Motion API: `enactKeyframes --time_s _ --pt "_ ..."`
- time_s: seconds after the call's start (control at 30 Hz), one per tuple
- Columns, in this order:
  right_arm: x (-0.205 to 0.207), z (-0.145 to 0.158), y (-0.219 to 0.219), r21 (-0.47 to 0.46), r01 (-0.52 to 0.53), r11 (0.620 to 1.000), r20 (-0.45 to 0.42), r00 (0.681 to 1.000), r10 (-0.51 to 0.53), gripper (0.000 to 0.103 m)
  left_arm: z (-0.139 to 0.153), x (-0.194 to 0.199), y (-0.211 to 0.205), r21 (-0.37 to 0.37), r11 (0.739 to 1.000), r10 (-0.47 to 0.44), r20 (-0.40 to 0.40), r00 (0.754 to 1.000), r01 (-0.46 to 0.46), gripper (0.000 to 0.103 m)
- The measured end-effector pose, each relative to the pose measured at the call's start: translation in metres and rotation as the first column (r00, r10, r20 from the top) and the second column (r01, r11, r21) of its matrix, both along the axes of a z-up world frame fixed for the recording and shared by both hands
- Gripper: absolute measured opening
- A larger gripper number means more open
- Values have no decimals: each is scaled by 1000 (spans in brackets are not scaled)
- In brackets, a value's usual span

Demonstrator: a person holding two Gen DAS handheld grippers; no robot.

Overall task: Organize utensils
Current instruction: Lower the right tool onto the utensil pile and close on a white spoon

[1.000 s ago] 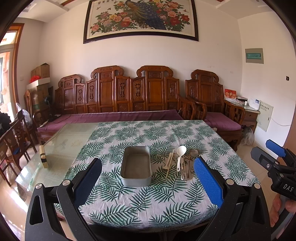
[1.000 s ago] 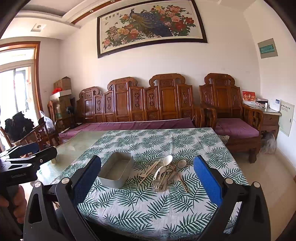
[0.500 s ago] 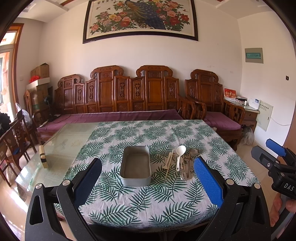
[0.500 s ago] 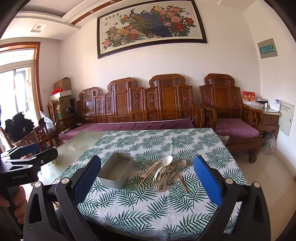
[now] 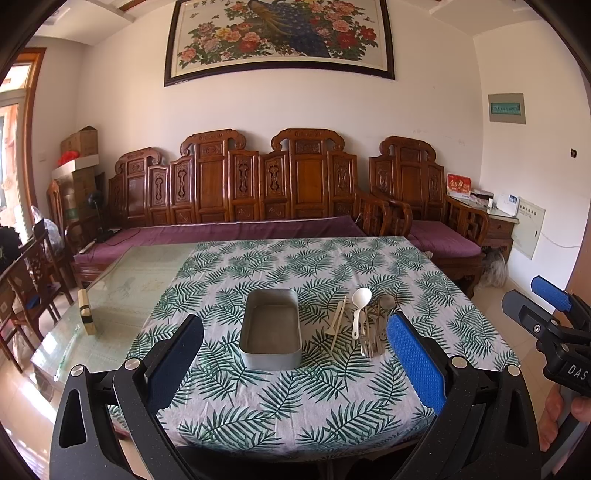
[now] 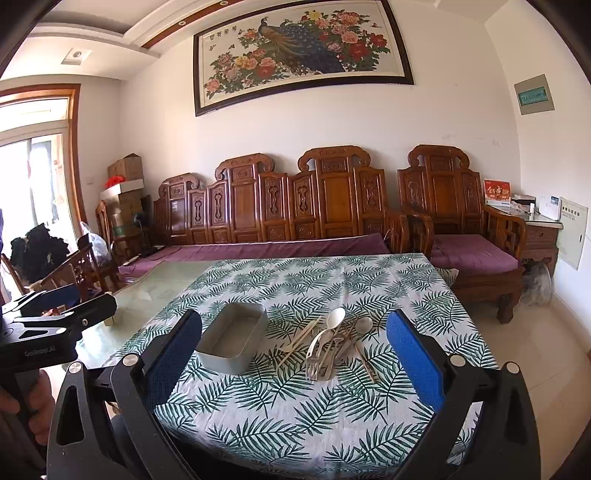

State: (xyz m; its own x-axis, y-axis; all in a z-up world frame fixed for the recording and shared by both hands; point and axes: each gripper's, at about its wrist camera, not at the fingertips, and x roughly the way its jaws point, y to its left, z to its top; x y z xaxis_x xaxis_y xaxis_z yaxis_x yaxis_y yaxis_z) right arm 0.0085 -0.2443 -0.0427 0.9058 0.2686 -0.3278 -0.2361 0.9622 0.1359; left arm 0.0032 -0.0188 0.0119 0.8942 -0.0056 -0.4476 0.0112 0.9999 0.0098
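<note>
Left wrist view: the left gripper (image 5: 295, 354), jaws wide apart and empty, faces a rectangular grey metal tin (image 5: 270, 329) on the palm-leaf patterned tablecloth (image 5: 295, 406), a pile of pale utensils (image 5: 364, 319) just right of it.

Right wrist view: the right gripper (image 6: 295, 354), also spread wide and empty, faces that pile.

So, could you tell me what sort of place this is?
Most likely a home living room: a carved wooden sofa with purple cushions, a large framed peacock painting, and a dining table under a leaf-print tablecloth.
</note>
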Motion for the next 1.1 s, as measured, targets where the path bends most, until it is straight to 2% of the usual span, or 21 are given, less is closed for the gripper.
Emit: enactKeyframes --time_s 0.4,0.53,0.63,0.77,1.1 --pt "19 -24 -4 -6 -16 1000 -33 999 16 99 -29 23 6 -2 999 -34 -78 996 34 97" --pt "42 -39 -6 -6 -42 999 -83 996 42 85 -39 44 6 -11 998 -64 -113 991 63 97" --pt "63 -51 -8 -5 -60 998 -107 992 59 81 -47 62 4 -2 996 -84 -129 988 84 97" --pt "94 -67 -11 2 -79 997 -154 985 78 76 -61 91 5 -51 992 -126 -173 977 119 97" --pt "177 -110 -20 9 -66 998 -266 962 66 53 -103 160 -14 -23 983 -180 -273 945 181 97"
